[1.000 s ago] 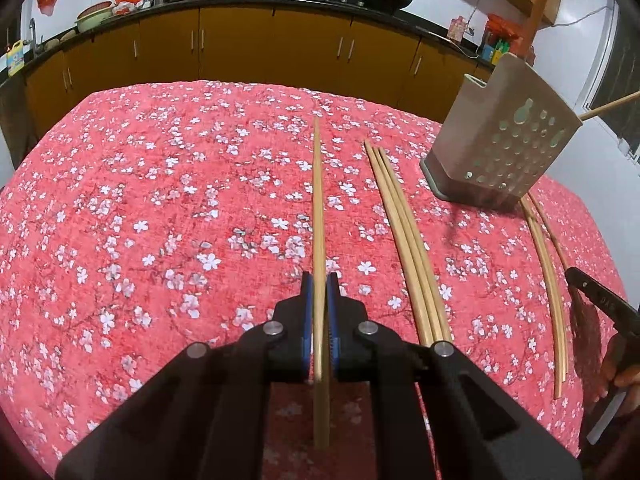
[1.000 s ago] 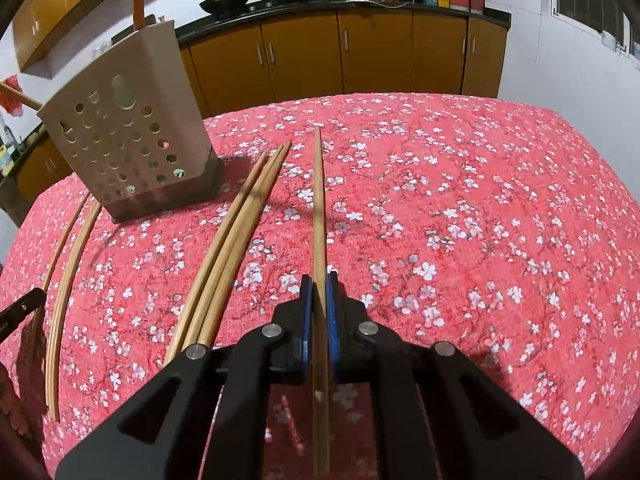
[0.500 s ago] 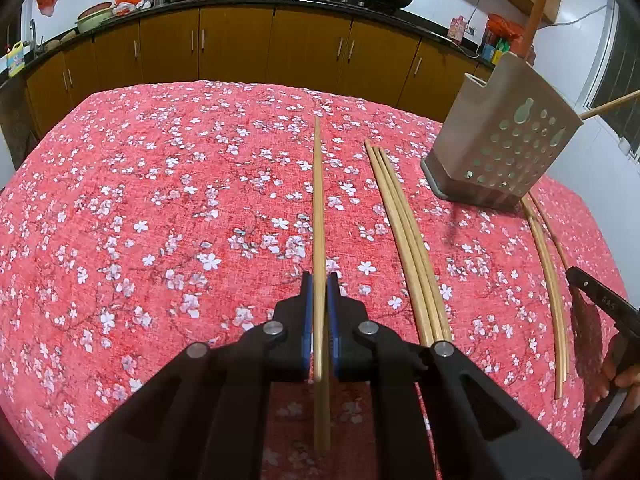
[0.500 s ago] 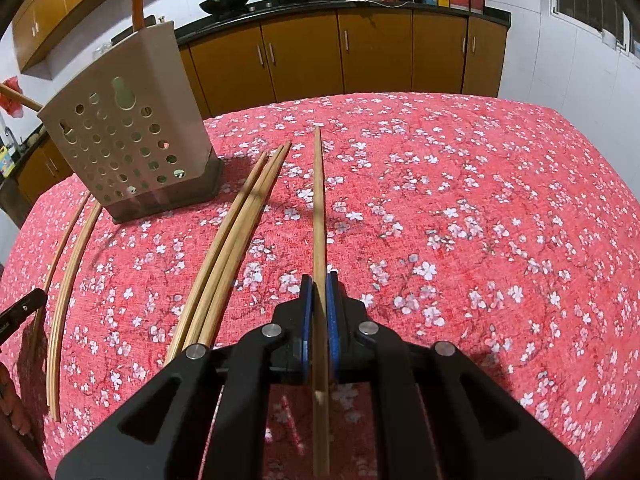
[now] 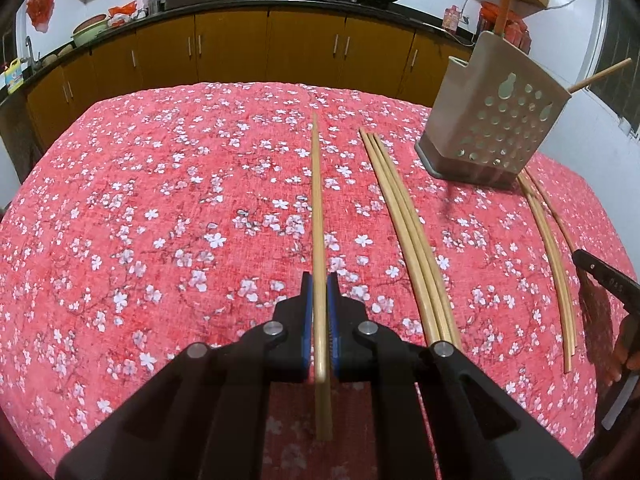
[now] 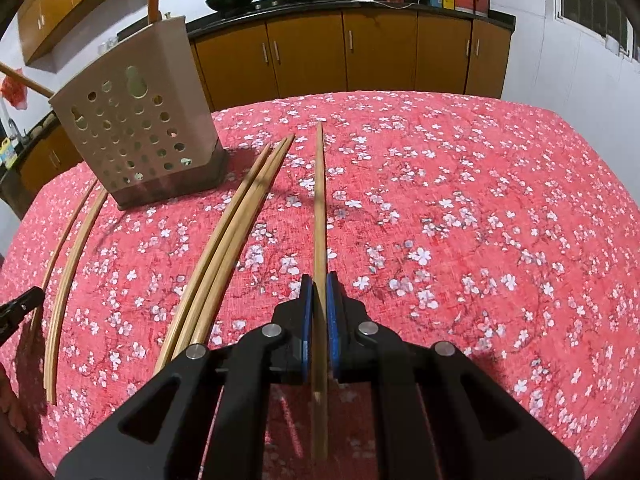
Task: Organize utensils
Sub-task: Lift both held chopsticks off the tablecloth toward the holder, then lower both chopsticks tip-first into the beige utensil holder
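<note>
In the left wrist view my left gripper (image 5: 319,280) is shut on a bamboo chopstick (image 5: 317,200) that points straight ahead over the red floral tablecloth (image 5: 160,220). To its right lie three chopsticks (image 5: 404,224) side by side, then the beige perforated utensil holder (image 5: 496,120). In the right wrist view my right gripper (image 6: 319,280) is shut on another chopstick (image 6: 319,200). Three chopsticks (image 6: 236,224) lie left of it, with the holder (image 6: 136,136) beyond them.
Two curved chopsticks lie past the holder (image 5: 552,248) (image 6: 64,264). Wooden handles stick out of the holder. A black gripper tip shows at each view's edge (image 5: 600,276) (image 6: 20,308). Yellow cabinets (image 5: 240,52) and a counter with woks stand behind the table.
</note>
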A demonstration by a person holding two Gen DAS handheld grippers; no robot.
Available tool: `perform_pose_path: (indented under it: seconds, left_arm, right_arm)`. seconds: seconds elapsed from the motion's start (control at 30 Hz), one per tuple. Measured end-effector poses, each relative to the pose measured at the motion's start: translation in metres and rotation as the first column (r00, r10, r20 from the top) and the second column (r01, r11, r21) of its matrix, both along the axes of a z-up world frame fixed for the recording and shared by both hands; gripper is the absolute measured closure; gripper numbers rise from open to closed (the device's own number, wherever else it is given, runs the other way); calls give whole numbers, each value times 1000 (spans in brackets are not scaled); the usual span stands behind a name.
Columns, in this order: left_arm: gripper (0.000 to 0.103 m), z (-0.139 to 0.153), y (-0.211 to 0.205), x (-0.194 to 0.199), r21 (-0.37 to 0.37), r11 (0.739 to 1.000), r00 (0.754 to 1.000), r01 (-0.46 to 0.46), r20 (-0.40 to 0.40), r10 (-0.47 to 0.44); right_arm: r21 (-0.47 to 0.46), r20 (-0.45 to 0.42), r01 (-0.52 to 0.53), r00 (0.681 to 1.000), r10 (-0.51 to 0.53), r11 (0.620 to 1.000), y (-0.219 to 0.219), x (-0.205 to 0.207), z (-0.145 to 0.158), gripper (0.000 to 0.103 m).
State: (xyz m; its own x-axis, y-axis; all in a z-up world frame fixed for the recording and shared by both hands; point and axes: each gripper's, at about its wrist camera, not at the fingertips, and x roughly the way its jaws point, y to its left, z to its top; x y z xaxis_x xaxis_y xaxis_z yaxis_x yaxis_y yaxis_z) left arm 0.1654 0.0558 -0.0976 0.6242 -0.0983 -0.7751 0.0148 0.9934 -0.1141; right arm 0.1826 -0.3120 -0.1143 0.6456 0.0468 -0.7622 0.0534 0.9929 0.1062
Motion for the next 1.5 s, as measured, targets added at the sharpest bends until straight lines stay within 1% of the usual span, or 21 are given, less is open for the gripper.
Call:
perform_pose_path:
  seconds: [0.07, 0.17, 0.33, 0.47, 0.63, 0.8, 0.87, 1.1, 1.3, 1.5]
  left_arm:
    - [95, 2, 1, 1, -2, 1000, 1000, 2, -13, -2]
    - [95, 9, 6, 2, -23, 1000, 1000, -10, -7, 10]
    - [95, 36, 18, -3, -43, 999, 998, -25, 55, 27]
    - [95, 57, 25, -6, -60, 997, 993, -37, 112, 43]
    - [95, 79, 30, -9, -78, 996, 983, -41, 173, 54]
    - [95, 89, 30, -11, -83, 996, 978, -40, 199, 56]
    - [95, 95, 30, -12, -92, 995, 975, -39, 215, 58]
    - [95, 127, 34, -15, -107, 994, 951, -36, 301, 67]
    - [95, 149, 35, -19, -121, 992, 934, -33, 350, 73]
    - [95, 175, 26, -27, -150, 988, 917, 35, 398, 28]
  right_arm:
    - [9, 13, 9, 1000, -9, 1000, -2, -3, 4, 95]
    - [31, 68, 15, 998, -17, 999, -9, -13, 20, 95]
    - [53, 156, 32, 987, -40, 998, -19, -24, 49, 95]
    - [61, 211, 46, 976, -58, 997, -23, -29, 64, 95]
    - [60, 251, 48, 966, -61, 997, -23, -29, 75, 95]
    - [59, 271, 50, 960, -64, 997, -22, -28, 80, 95]
    - [63, 292, 52, 954, -68, 997, -23, -28, 87, 95]
    - [79, 365, 53, 928, -78, 995, -28, -33, 112, 95]
    - [101, 400, 27, 914, -66, 995, -26, -36, 129, 95]
    - [159, 455, -64, 890, -16, 985, -19, -45, 158, 95]
